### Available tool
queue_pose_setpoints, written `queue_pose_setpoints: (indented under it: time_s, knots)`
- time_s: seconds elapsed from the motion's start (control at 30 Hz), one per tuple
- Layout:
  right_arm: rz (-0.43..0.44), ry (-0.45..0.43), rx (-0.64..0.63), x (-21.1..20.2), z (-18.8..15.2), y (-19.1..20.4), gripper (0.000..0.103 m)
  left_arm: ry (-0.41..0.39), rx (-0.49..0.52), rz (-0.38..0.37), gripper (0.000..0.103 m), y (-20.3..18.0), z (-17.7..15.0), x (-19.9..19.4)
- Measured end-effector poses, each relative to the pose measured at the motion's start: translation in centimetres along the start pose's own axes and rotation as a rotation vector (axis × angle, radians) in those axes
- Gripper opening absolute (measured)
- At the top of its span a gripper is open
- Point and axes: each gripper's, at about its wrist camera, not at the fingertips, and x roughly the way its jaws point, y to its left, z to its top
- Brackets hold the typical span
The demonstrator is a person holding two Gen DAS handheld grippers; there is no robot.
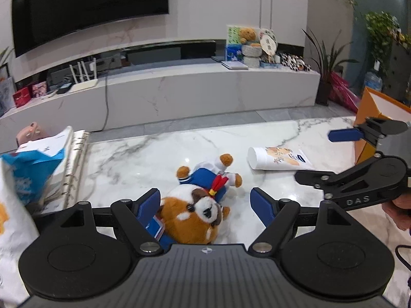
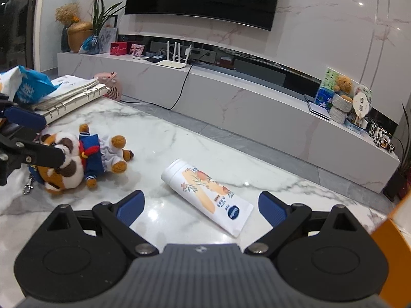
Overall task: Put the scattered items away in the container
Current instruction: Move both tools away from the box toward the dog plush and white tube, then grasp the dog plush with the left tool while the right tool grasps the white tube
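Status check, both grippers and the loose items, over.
Left gripper open, straddling plush toy. Right gripper open, over lotion tube. Orange container at right. Path unobstructed.

Orange container [image 1: 370, 118] cut by frame edge

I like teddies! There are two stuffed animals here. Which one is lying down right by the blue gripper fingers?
The plush dog in the blue sailor outfit, lying on the marble table between the open left gripper fingers. The brown teddy bear sits far off on the TV bench.
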Motion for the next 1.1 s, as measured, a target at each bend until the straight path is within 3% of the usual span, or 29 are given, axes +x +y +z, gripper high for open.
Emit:
queue_pose_setpoints:
  time_s: [0.17, 0.6, 0.73, 1.1]
  knots:
    - [0.027, 0.011, -0.035, 2.0, 0.3, -0.2, 0.096, 0.028, 0.039, 0.014, 0.095, -0.6, 0.2, 1.5]
    - [0.091, 0.023, -0.126, 5.9, 1.3, 0.3, 0.096, 0.058, 0.028, 0.027, 0.098, 0.2, 0.9, 3.7]
    - [0.107, 0.03, -0.147, 6.5, 1.3, 0.4, 0.096, 0.065, 0.011, 0.034, 0.103, 0.5, 0.9, 4.2]
    - [0.172, 0.05, -0.147, 8.4, 1.5, 0.0, 0.096, 0.116, -0.051, 0.042, 0.103, 0.9, 0.7, 6.5]
